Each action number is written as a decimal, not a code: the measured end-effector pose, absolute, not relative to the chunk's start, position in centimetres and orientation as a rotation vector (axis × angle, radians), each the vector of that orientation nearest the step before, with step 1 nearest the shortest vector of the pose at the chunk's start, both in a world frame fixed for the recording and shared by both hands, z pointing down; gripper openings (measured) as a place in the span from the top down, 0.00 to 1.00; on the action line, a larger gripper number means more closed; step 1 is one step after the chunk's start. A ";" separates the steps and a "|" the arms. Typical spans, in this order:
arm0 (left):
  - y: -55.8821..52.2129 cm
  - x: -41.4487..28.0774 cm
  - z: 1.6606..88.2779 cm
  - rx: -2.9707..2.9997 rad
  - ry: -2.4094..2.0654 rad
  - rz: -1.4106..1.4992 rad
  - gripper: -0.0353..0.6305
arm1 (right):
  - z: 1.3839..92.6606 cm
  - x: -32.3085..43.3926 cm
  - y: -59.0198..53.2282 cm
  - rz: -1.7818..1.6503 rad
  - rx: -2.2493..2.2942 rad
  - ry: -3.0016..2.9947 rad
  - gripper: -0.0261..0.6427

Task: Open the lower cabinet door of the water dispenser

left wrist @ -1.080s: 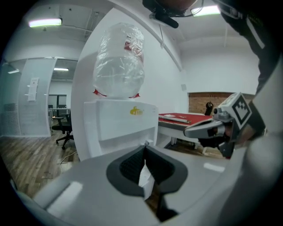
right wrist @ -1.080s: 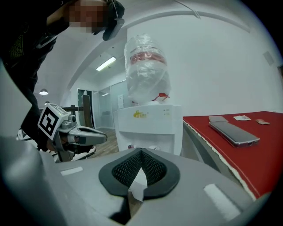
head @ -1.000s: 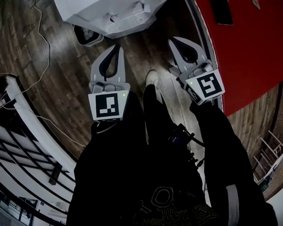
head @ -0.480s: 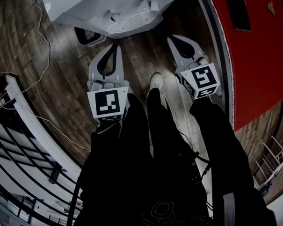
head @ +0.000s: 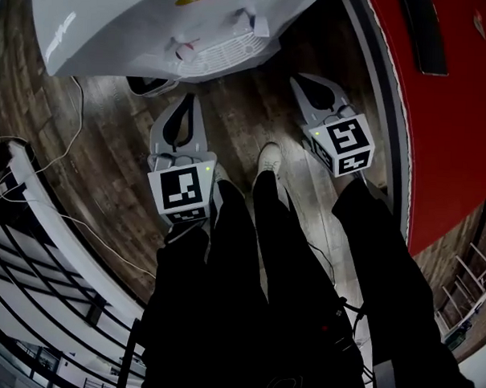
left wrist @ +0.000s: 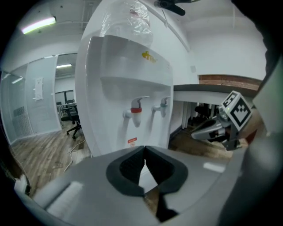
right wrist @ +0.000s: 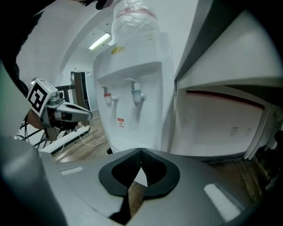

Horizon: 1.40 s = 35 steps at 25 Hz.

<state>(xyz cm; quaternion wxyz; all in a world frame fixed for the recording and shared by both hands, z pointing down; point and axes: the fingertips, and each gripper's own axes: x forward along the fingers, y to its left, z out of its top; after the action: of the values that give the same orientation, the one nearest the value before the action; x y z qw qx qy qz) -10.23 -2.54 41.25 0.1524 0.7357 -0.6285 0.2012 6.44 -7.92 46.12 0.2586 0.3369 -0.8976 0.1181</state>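
Two grippers point at the white water dispenser (head: 146, 28). The left gripper (head: 187, 100) and right gripper (head: 315, 81) both have jaws pressed together on nothing. They hover just short of its front, above the wooden floor (head: 108, 143).

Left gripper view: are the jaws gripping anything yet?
No, the left gripper has its jaws closed tip to tip with nothing between them, and the water dispenser stands ahead of them.
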 end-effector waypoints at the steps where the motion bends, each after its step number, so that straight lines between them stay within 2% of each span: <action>1: -2.6 -10.6 41.6 2.098 -1.818 0.581 0.94 | 46.6 6.6 -8.2 0.326 0.912 -2.423 0.96; 25: -3.0 -10.1 46.8 1.930 -1.822 0.524 0.94 | 57.1 11.4 -13.4 0.506 1.028 -2.237 0.98; 29: -3.0 -10.4 47.4 1.904 -1.831 0.523 0.94 | 58.5 12.7 -14.8 0.663 1.164 -2.235 0.98; 35: -2.7 -11.0 48.1 1.894 -1.841 0.510 0.94 | 59.7 10.9 -17.3 0.672 1.141 -2.277 0.98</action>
<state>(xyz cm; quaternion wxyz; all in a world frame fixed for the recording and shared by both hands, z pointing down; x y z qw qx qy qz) -11.01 -2.74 48.06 0.2237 0.6861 -0.6671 0.1848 10.92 -17.32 59.68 0.2510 0.4193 -0.8368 0.2468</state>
